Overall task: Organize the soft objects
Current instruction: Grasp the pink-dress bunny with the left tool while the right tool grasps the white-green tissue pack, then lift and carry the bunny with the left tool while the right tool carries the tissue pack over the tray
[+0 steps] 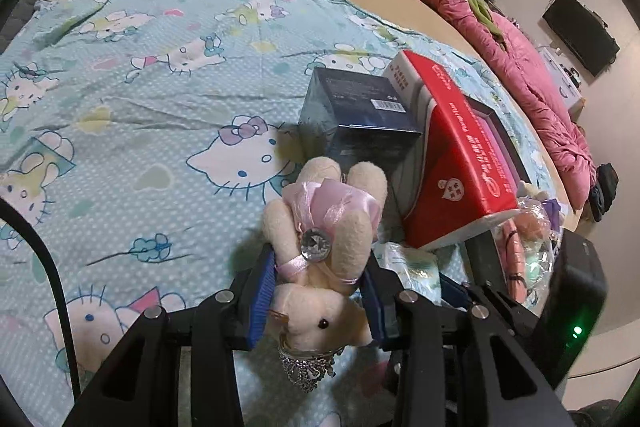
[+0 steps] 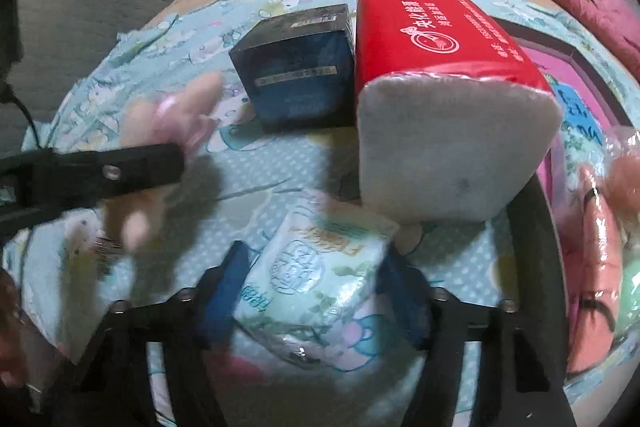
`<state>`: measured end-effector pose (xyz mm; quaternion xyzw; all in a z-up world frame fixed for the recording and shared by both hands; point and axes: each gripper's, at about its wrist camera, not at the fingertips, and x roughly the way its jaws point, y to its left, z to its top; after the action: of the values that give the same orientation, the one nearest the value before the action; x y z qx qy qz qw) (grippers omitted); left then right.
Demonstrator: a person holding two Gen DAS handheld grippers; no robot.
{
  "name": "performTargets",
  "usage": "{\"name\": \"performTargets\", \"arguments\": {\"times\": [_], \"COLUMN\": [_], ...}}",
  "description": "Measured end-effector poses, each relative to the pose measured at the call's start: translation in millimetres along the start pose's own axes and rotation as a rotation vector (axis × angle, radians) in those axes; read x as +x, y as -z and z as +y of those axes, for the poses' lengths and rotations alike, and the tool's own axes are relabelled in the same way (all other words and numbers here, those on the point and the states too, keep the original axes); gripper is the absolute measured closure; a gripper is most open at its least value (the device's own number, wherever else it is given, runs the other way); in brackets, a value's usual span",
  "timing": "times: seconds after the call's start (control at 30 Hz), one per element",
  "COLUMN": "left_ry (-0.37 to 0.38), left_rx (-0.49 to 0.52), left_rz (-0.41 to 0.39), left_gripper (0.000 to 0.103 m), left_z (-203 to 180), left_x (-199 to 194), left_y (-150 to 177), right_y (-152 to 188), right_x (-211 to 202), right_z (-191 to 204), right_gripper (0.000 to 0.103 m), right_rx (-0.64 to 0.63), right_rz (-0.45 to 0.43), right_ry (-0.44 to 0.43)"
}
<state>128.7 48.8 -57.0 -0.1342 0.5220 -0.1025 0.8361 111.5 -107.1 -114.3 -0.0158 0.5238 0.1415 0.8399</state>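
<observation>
Cream plush bunny in pink, red tissue pack, navy box (cartoon-cat turquoise sheet).

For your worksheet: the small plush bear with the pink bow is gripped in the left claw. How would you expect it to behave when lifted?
The plush bear probably squashes between the left claw pads. Its fuzzy fabric likely resists slipping. Its limbs may dangle.
</observation>
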Motion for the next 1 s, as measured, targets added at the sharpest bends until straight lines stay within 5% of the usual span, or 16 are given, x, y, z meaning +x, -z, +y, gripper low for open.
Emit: {"name": "performTargets", "arguments": {"times": [0.17,0.37,0.63,1.0], "left_ry": [-0.011,-0.01,0.011,0.039], "left_rx": [0.015,0.055,0.15,0.289], "left_rz": [-0.04,-0.097,-0.136,-0.131], "left_gripper": [0.063,0.063,0.063,0.063], "left_z": [-8,-32,-98,-188], "left_x": [-23,-51,-73,-72], "left_y": [3,-2,-3,1], "right_y": [2,-6,-24,-22], "right_x": [-20,-98,-176,-232], "right_z": [-5,-22,-75,-140], "right_gripper": [0.051,0.051,0.051,0.051], "right_rx": [-0.022,-0.023,0.061,0.157], "right_rz": [-0.024,-0.177,-0.336,-0.436], "right_ry": [-0.042,-0.073,-0.033,0.001]}}
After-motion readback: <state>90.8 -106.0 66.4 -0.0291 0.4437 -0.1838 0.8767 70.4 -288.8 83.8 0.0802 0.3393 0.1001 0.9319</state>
